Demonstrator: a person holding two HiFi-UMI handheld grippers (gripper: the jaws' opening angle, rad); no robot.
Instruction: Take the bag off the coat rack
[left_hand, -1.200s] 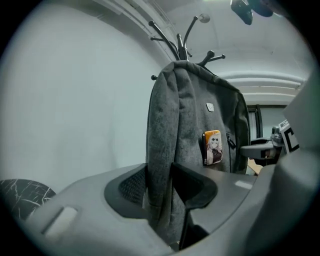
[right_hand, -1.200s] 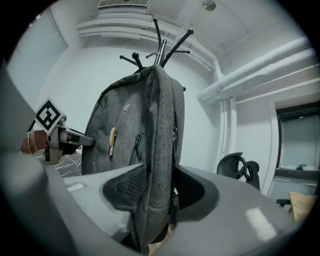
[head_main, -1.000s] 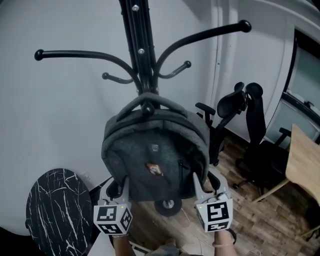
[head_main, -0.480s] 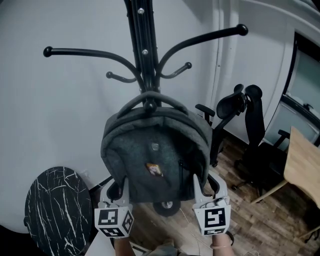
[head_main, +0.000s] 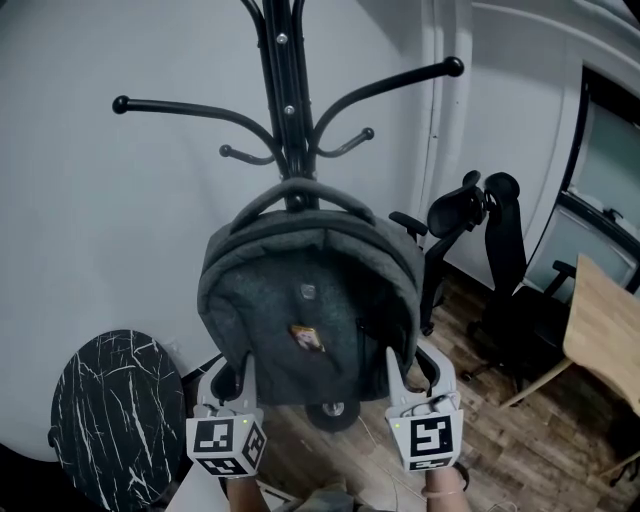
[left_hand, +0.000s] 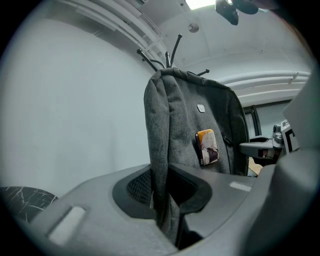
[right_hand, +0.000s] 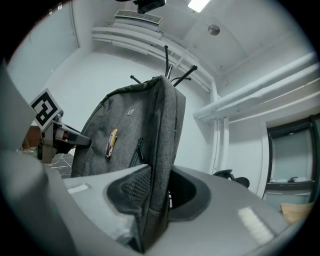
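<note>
Both pairs of jaws have tightened since a second ago. The left gripper (head_main: 238, 372) clenches the bag (head_main: 310, 300) at its lower left edge, the right gripper (head_main: 415, 368) at its lower right edge. The bag rises above the jaws against the coat rack (head_main: 285, 100).

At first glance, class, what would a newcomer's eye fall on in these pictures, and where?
A grey backpack fills the middle of the head view, its top handle at the pole of the black coat rack. The left gripper and right gripper clamp its lower corners. A black marbled round table sits at lower left.
</note>
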